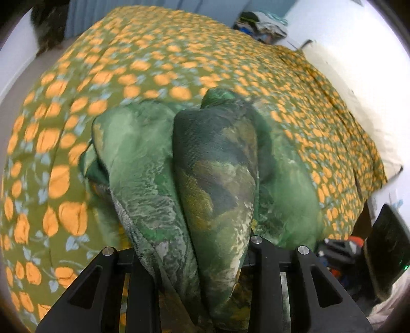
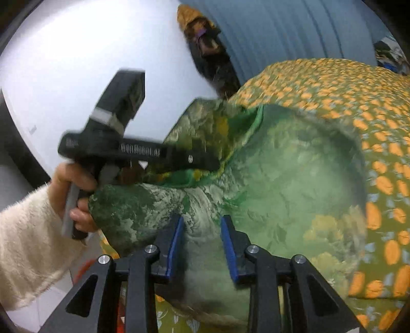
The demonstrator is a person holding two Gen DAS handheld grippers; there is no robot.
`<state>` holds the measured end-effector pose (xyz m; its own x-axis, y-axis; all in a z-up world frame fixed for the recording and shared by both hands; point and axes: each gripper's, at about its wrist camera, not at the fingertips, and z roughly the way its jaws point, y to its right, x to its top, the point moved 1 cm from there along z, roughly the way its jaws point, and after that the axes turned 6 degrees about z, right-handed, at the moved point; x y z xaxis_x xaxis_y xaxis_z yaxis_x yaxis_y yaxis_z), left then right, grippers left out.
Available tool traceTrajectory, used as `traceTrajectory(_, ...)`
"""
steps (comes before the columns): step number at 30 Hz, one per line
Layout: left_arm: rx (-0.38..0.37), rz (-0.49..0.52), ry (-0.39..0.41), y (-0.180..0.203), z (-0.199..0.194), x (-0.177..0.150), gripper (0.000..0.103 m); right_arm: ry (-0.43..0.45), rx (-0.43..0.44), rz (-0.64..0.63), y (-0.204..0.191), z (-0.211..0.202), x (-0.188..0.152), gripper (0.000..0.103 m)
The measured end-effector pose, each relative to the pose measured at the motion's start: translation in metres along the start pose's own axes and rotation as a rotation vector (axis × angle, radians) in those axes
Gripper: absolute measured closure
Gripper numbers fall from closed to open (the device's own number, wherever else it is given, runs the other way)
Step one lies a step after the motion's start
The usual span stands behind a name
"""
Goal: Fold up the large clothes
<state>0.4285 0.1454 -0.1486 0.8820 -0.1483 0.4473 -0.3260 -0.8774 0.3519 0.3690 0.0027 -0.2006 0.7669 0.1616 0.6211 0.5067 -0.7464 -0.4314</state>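
A large green patterned garment [image 1: 205, 164] lies bunched on the bed, draped over the left gripper's fingers, which it hides. In the right wrist view the same garment [image 2: 282, 179] spreads over the bedspread. My left gripper [image 2: 202, 160], held by a hand in a cream sleeve, is shut on the garment's raised edge. My right gripper [image 2: 202, 235] has blue pads [image 2: 175, 246] standing apart, with a fold of the garment bunched between them; the pads press the cloth from both sides.
The bed is covered by an olive bedspread with orange flowers [image 1: 153, 64]. A white wall [image 2: 64, 64] and blue-grey curtain [image 2: 294, 30] stand behind. Clutter [image 1: 261, 23] lies past the bed's far corner. A dark device [image 1: 384, 243] is at right.
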Motion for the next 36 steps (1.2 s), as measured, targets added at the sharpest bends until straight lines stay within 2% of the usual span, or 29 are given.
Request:
traceTrajectory(5, -0.054, -0.101, 0.006, -0.041, 0.023, -0.013, 0.064, -0.059, -0.092, -0.09, -0.009, 0.047, -0.009, 0.074)
traceTrajectory(9, -0.094, -0.148, 0.02, -0.06, 0.047, -0.023, 0.062, -0.091, -0.134, -0.091, 0.002, 0.071, -0.018, 0.075)
traceTrajectory(13, -0.101, -0.137, 0.024, -0.053, 0.044, -0.019, 0.059, -0.111, -0.146, -0.075, 0.002, 0.066, -0.008, 0.075)
traceTrajectory(15, -0.103, -0.114, 0.021, -0.048, 0.037, -0.016, 0.056, -0.092, -0.159, -0.068, -0.007, 0.052, 0.002, 0.076)
traceTrajectory(16, -0.104, -0.11, 0.022, -0.046, 0.034, -0.014, 0.055, -0.054, -0.139, -0.045, -0.015, 0.04, 0.007, 0.075)
traceTrajectory(19, -0.122, -0.114, 0.012, -0.05, 0.032, -0.013, 0.053, 0.03, 0.045, 0.047, -0.033, 0.019, 0.017, 0.073)
traceTrajectory(21, -0.136, -0.126, 0.001, -0.055, 0.034, -0.011, 0.05, -0.009, 0.111, 0.039, -0.048, 0.035, 0.018, 0.073)
traceTrajectory(26, -0.128, -0.181, -0.074, -0.078, 0.029, -0.011, 0.041, -0.135, 0.005, -0.082, -0.06, 0.097, -0.006, 0.075)
traceTrajectory(29, -0.116, -0.2, -0.084, -0.086, 0.025, -0.014, 0.039, -0.122, -0.074, -0.187, -0.073, 0.109, -0.016, 0.075)
traceTrajectory(32, -0.098, -0.29, -0.08, -0.096, 0.032, -0.015, 0.041, -0.099, -0.111, -0.217, -0.081, 0.113, -0.018, 0.075)
traceTrajectory(34, -0.092, -0.346, -0.068, -0.099, 0.04, -0.017, 0.041, -0.08, -0.135, -0.258, -0.096, 0.1, -0.032, 0.075)
traceTrajectory(36, -0.068, -0.331, -0.044, -0.094, 0.042, -0.021, 0.041, -0.057, -0.149, -0.288, -0.105, 0.082, -0.03, 0.074)
